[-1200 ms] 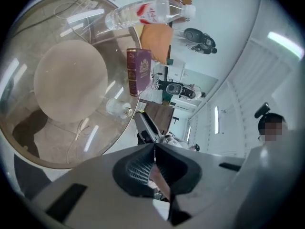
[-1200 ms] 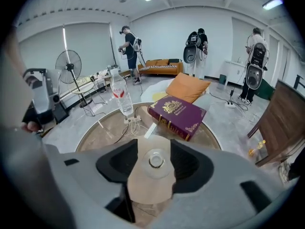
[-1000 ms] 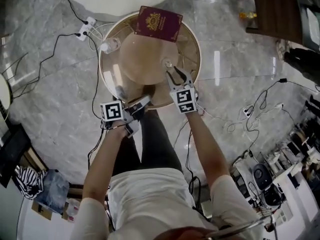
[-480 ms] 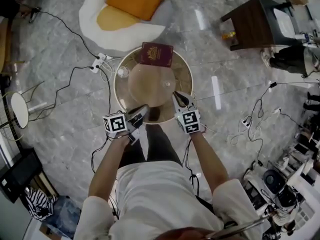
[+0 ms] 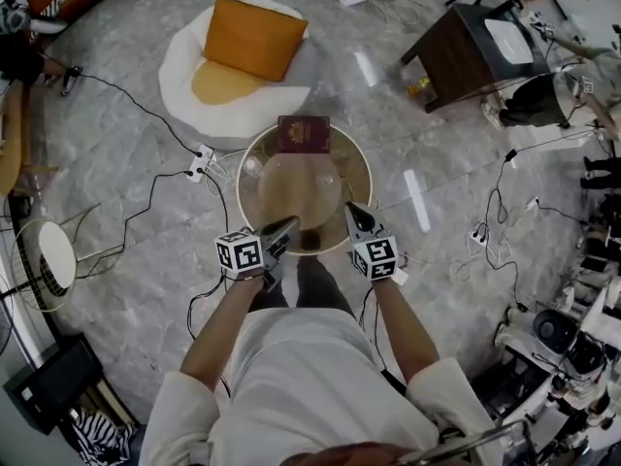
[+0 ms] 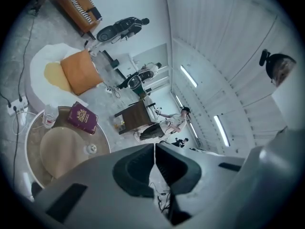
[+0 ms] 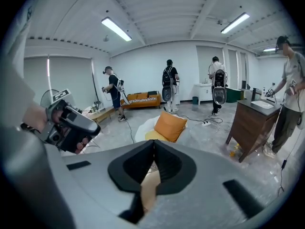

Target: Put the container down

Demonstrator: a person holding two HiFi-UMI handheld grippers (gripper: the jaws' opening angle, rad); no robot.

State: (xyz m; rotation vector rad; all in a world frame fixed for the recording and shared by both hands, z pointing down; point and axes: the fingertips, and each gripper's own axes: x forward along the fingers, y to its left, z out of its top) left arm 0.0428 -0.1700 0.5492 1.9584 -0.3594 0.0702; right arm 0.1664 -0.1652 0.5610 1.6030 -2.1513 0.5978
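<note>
Two clenched, empty tools fill our hands, the left gripper [image 5: 288, 226] and right gripper [image 5: 352, 212], mid-frame at the round table [image 5: 364, 171]'s near rim. The small clear container [image 5: 327, 176] stands on it, just above our right gripper.

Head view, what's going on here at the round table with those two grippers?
A person stands over a round glass table with a gripper in each hand. The left gripper and the right gripper are both shut and empty, held above the table's near edge. A small clear container stands free near the middle of the table, so it looks already put down. A dark red booklet lies at the far edge, and a clear bottle stands at the left.
</note>
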